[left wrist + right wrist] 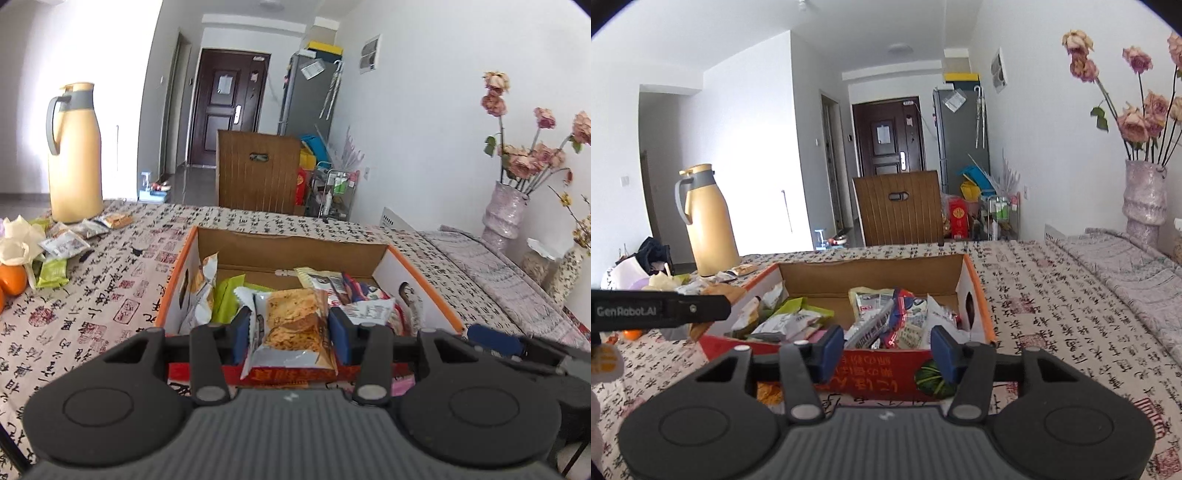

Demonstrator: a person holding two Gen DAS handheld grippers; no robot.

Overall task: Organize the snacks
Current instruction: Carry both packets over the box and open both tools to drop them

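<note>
Left gripper point(291, 332) clamps cracker packet point(293, 325) above near edge of snack box point(291, 247); yellow flask point(75, 155) far left on table point(92, 295).

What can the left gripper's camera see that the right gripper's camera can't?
Only the left wrist view: the left gripper clamping a cracker packet, and oranges at the edge.
Only the right wrist view: the right gripper, open and empty, and a dark bag behind the table.
Both: the cardboard box of snacks and the yellow thermos.

A lived-in home: entrance door point(229, 107), fridge point(309, 92), wooden chair point(257, 168), thermos jug point(74, 155), vase of flowers point(504, 210), cloth-covered counter point(110, 280).
</note>
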